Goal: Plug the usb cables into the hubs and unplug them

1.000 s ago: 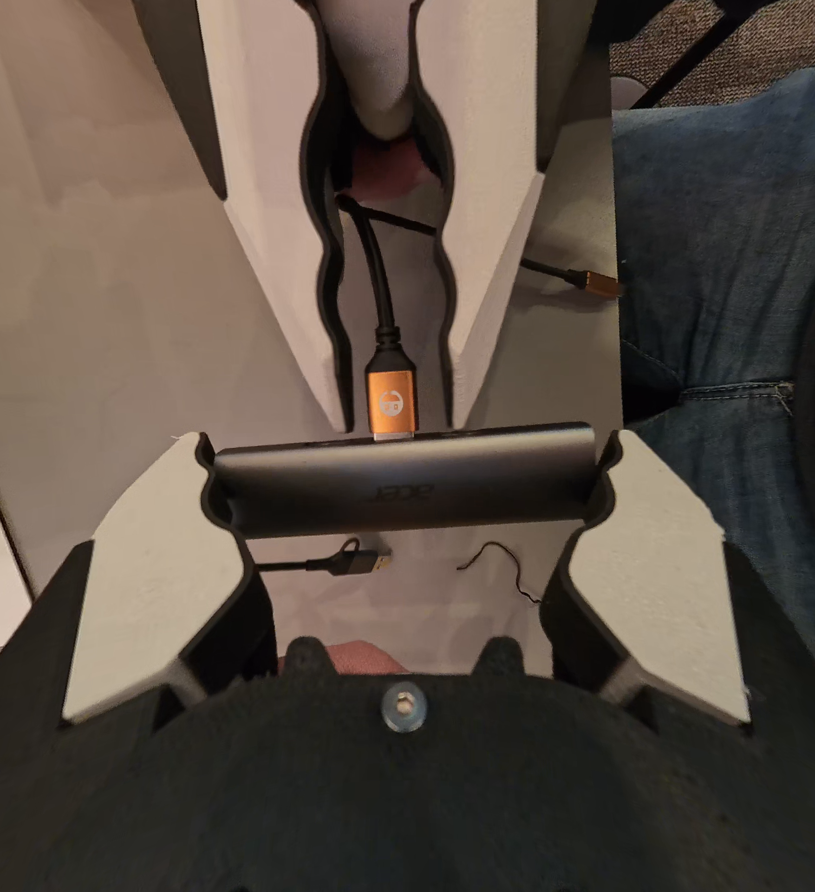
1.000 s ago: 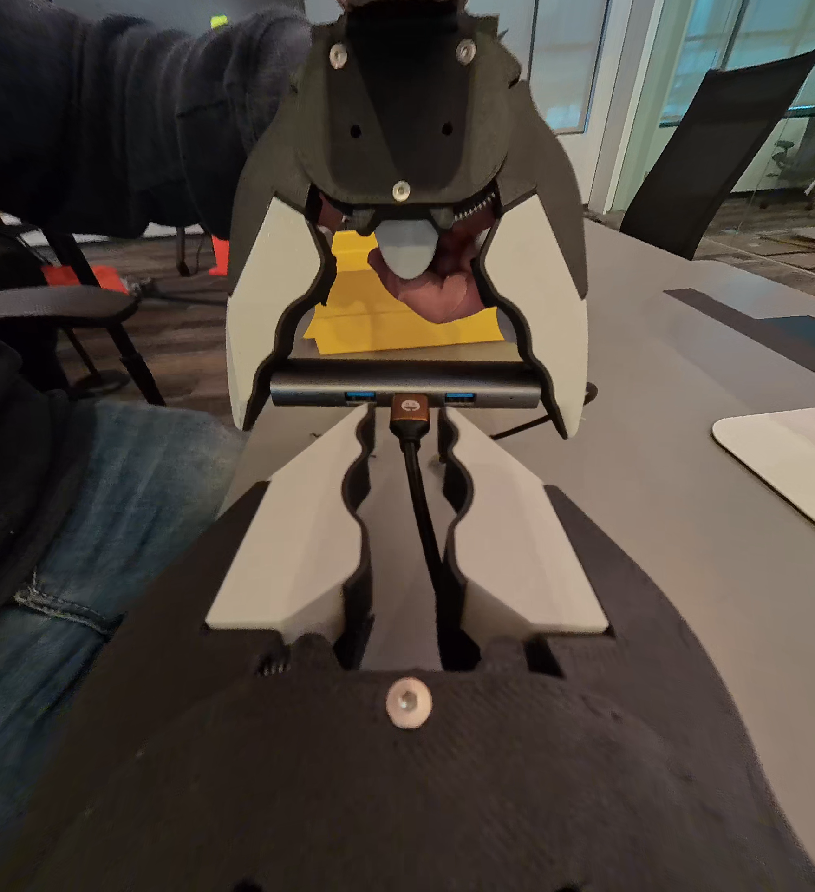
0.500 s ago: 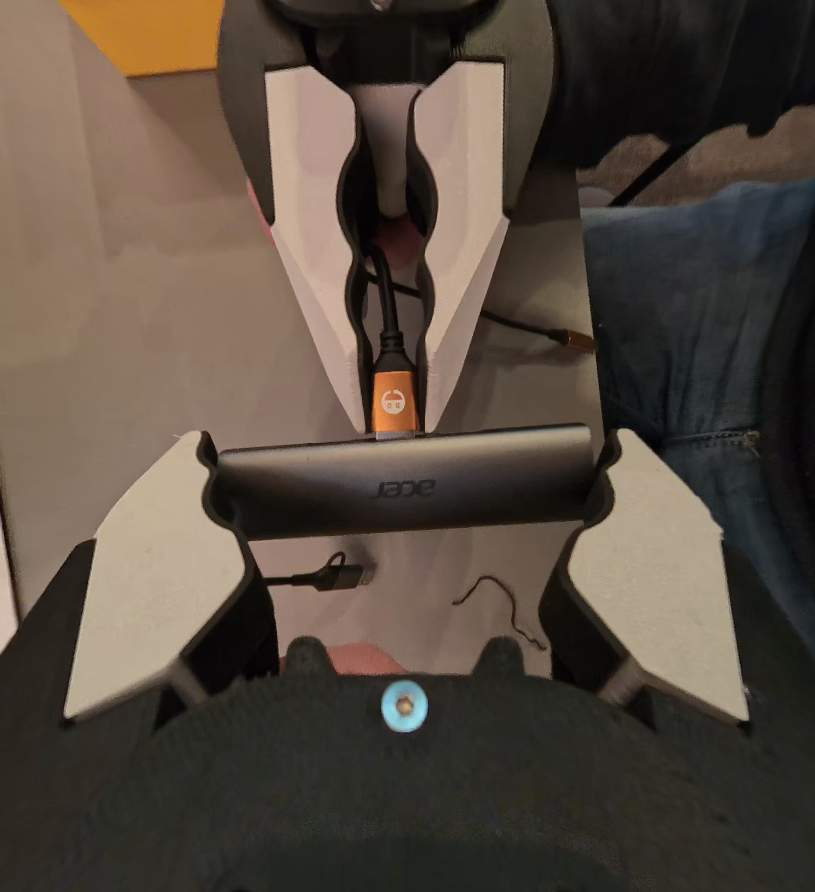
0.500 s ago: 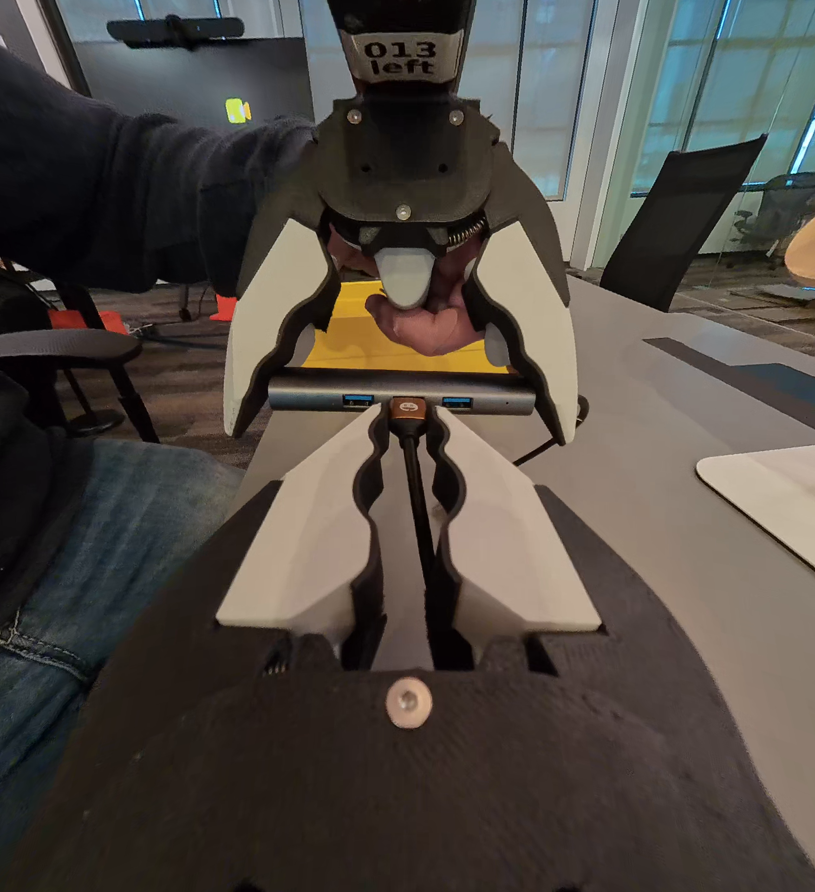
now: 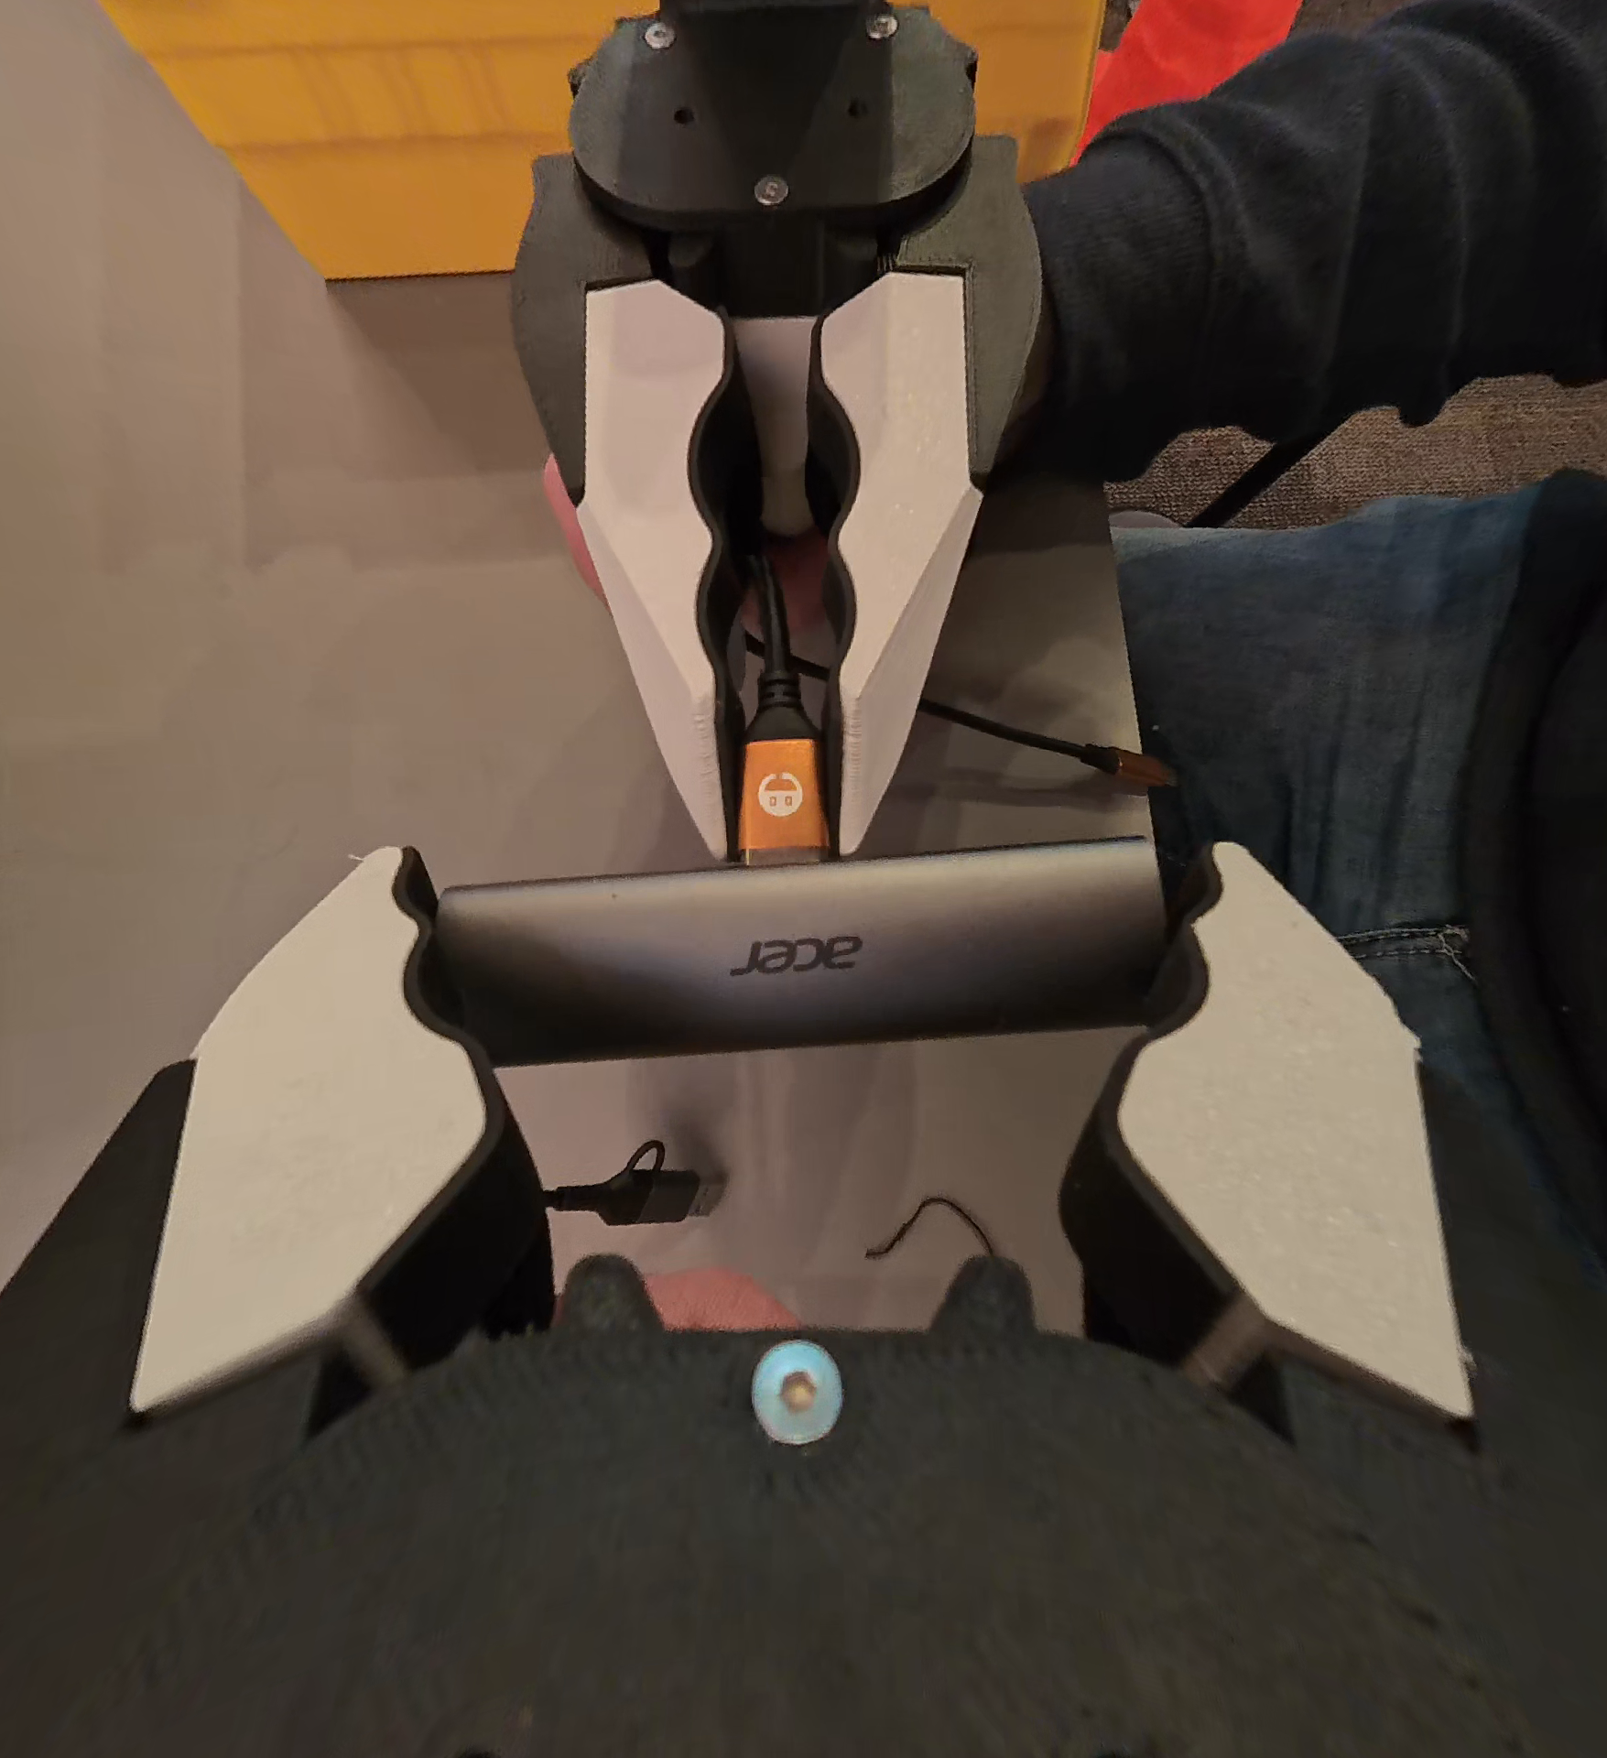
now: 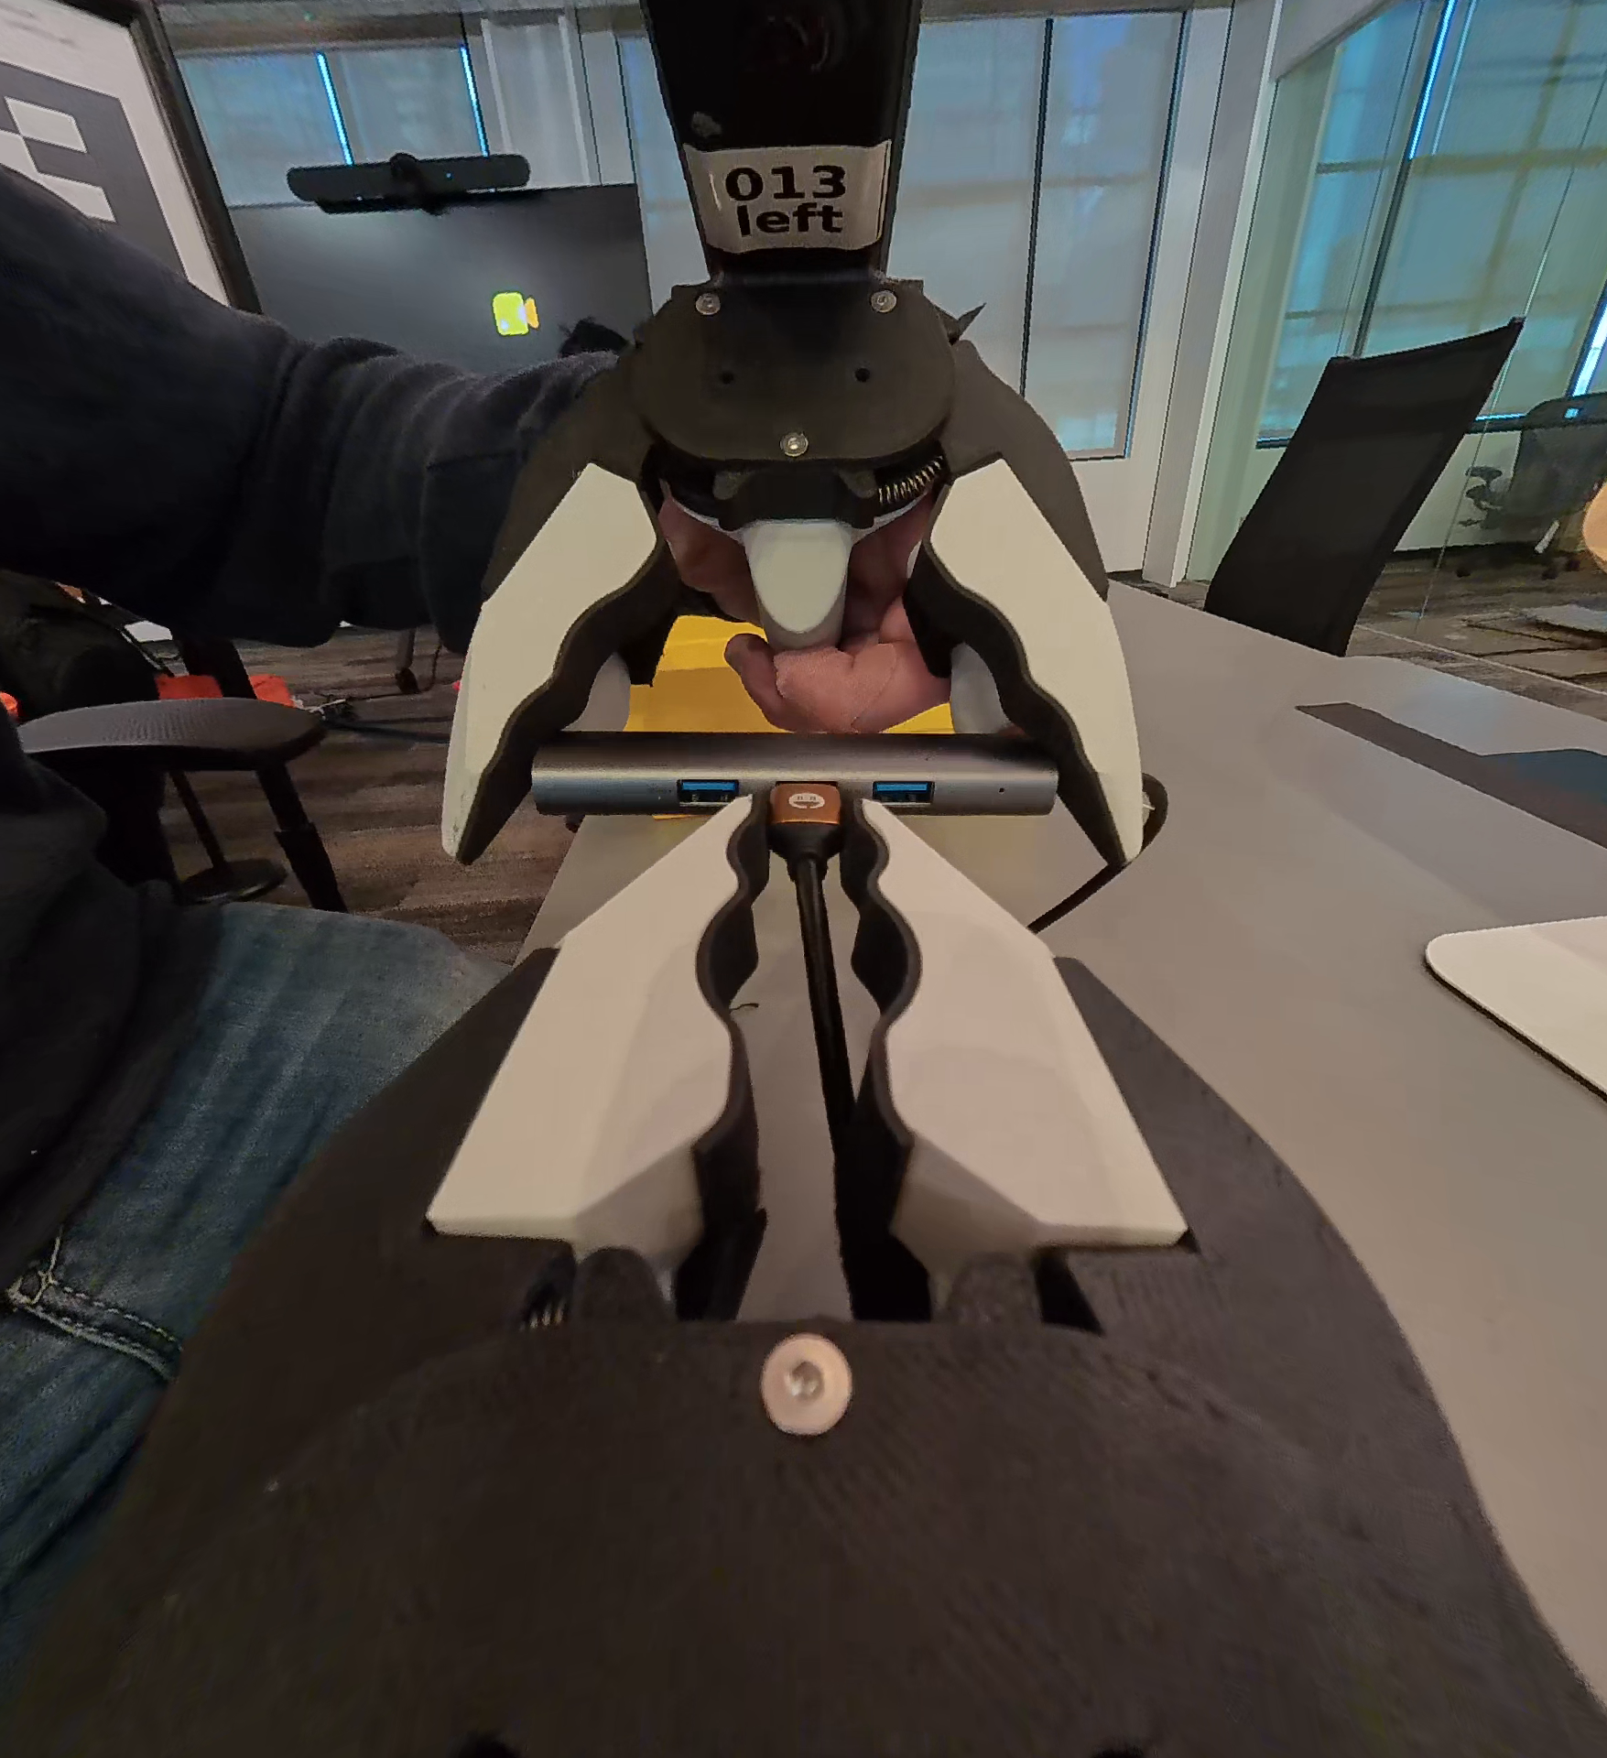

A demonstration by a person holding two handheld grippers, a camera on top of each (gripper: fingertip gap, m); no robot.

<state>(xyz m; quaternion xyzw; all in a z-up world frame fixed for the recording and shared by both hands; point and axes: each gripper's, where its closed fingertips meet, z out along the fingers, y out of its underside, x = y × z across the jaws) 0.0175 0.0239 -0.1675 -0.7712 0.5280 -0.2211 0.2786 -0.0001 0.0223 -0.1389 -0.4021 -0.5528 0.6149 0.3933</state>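
Closing in since before, the right gripper (image 5: pixel 782 837) now pinches the orange plug (image 5: pixel 781 801), seated in the grey hub (image 5: pixel 799 961). Wide-spread, the left gripper (image 5: pixel 799 951) clamps the hub's ends above the table (image 5: pixel 209 571). Best to pull straight back, no wiggling.

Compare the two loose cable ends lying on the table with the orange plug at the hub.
The orange plug sits in the hub, pinched by the right gripper; the black connector and the thin-cabled connector lie free on the table. The orange plug is the thickest. The left gripper holds the hub. All three end dark cables.
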